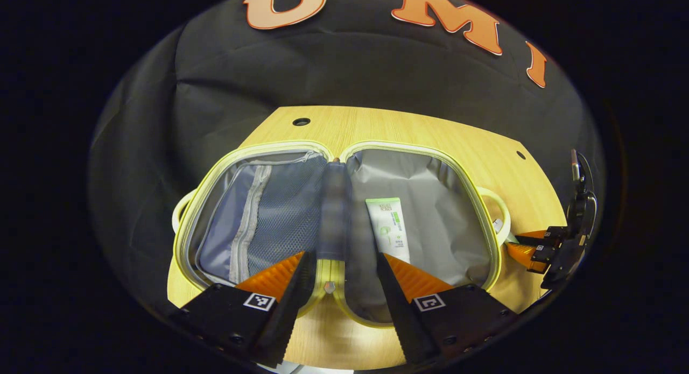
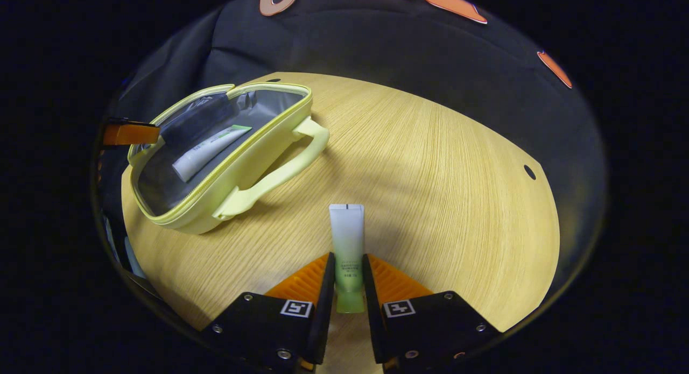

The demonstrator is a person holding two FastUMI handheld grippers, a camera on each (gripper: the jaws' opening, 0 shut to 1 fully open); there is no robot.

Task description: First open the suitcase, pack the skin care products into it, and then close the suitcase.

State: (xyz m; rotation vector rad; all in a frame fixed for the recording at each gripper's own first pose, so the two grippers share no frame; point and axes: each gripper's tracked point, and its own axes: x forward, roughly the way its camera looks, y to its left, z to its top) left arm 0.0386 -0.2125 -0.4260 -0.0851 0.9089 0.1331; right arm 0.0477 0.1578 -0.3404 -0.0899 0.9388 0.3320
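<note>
1. While the suitcase [image 1: 430,212] lies opened flat on the wooden table [image 1: 377,126], the left gripper [image 1: 340,272] hovers at its near edge with its fingers apart and nothing between them.
2. Seen from the left gripper view, a white and green tube [image 1: 388,228] rests in the right half of the case, just right of the central spine; the left half, toward 9 o'clock, has a mesh pocket [image 1: 280,212] with a zip.
3. At 3 o'clock in that view the right gripper [image 1: 530,250] shows beside the case's side handle [image 1: 498,207].
4. From the right gripper view, the right gripper [image 2: 349,282] is clamped on a second tube [image 2: 347,239], both fingers pressing its sides; the tube points toward 12 o'clock above the table.
5. Toward 10 o'clock in that view sits the open suitcase, well apart from the held tube, the packed tube lying inside it.
</note>
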